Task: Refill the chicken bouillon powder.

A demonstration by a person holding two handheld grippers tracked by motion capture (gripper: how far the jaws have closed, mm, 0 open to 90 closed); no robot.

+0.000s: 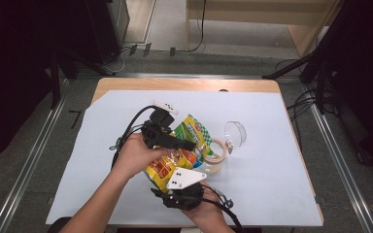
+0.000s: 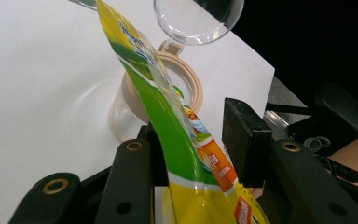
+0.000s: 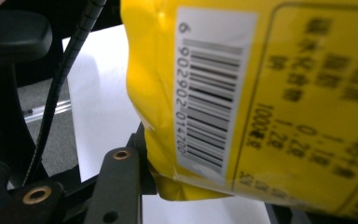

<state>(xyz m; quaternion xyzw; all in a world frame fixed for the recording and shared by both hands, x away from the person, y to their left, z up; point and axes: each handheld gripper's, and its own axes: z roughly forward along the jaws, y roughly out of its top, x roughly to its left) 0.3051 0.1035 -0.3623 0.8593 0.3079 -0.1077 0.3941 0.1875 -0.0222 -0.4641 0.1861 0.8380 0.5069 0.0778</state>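
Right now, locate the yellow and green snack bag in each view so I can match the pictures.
High view: the snack bag lies centre, between the left gripper and right gripper, over the clear jar.
Left gripper view: the bag runs as a diagonal band from top left to bottom centre, between the jaws.
Right gripper view: its yellow back with the barcode covers the right side.
Shared landmark: the white table cover.

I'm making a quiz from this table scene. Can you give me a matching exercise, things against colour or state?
Things:
1. snack bag
2. jar
3. jar lid
4. paper sheet

Descriptions:
A. white, covering the table
B. clear, flipped open
C. yellow and green, between the fingers of both grippers
D. clear, with a beige rim

Pairs: 1-C, 2-D, 3-B, 4-A
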